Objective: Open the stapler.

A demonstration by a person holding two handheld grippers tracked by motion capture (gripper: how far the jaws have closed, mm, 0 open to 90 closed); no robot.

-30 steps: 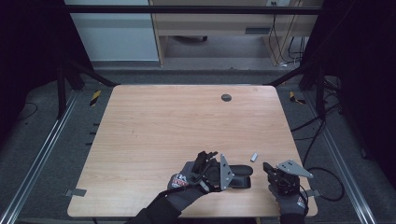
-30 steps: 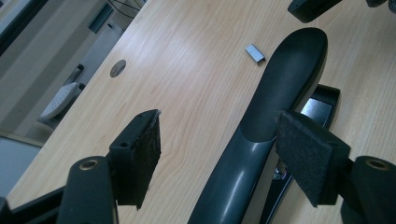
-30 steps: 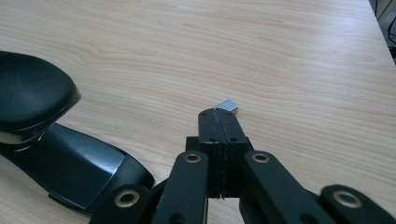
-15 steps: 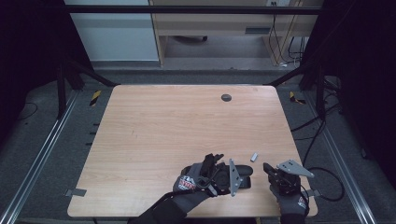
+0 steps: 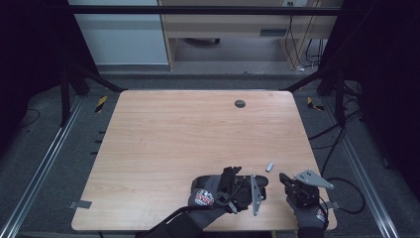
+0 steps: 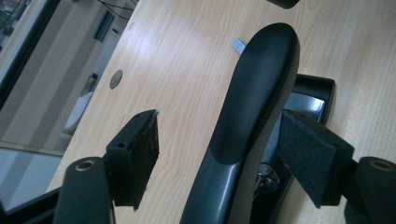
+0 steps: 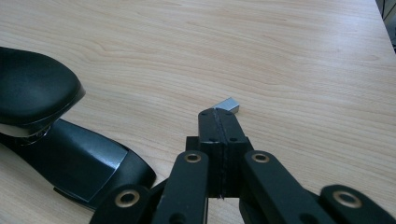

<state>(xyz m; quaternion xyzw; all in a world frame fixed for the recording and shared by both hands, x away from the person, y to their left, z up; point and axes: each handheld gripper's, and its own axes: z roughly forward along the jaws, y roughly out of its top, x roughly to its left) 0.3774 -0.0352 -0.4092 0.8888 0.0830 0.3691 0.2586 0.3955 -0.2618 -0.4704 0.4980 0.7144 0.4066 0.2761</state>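
Note:
A black stapler lies near the table's front edge, its top arm lifted off the base. My left gripper is open and straddles that arm. One pad stands clear on bare wood, and the other pad sits close against the arm's far side. A small silver staple block lies on the wood just beyond the stapler. My right gripper is shut on nothing, its tip just short of the block.
A round dark grommet is set in the table near its far edge, also in the left gripper view. Cables trail on the floor at the right. The front edge runs close under both hands.
My left gripper has shifted slightly right over the stapler and rolled, so its grey plate now stands on edge. The right gripper and the staple block have stayed put.

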